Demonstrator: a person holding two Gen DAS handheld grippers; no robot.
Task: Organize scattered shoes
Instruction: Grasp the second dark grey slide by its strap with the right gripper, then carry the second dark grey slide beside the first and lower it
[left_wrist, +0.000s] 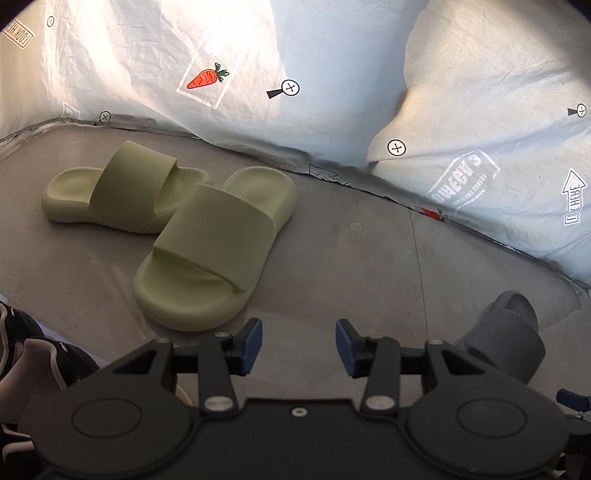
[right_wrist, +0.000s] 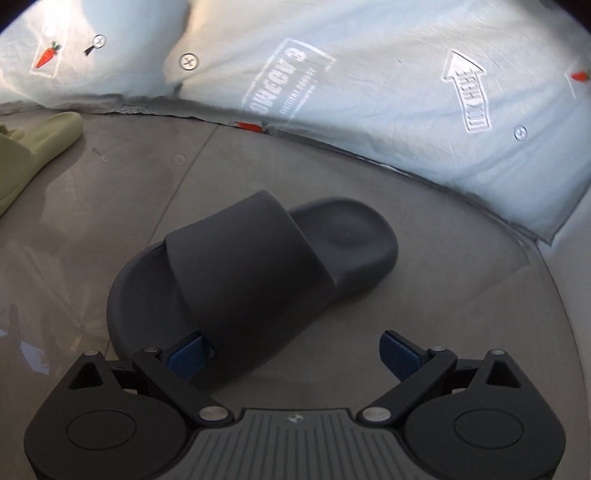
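Observation:
Two green slides lie on the grey floor in the left wrist view: a near one (left_wrist: 214, 254) resting partly over a far one (left_wrist: 118, 184). My left gripper (left_wrist: 299, 345) is open and empty, just right of the near slide's toe. A dark grey slide (right_wrist: 255, 280) lies on the floor in the right wrist view, toe toward me. My right gripper (right_wrist: 291, 356) is open wide around its toe end, the left pad (right_wrist: 186, 354) beside the sole. The grey slide also shows at the lower right of the left wrist view (left_wrist: 506, 339). A green slide's edge (right_wrist: 40, 136) shows at far left.
A pale printed sheet (left_wrist: 332, 74) with carrot and arrow marks hangs behind the floor in both views (right_wrist: 369, 92). A black and white sneaker (left_wrist: 26, 354) lies at the lower left of the left wrist view. The grey floor (left_wrist: 351, 258) spreads between the slides.

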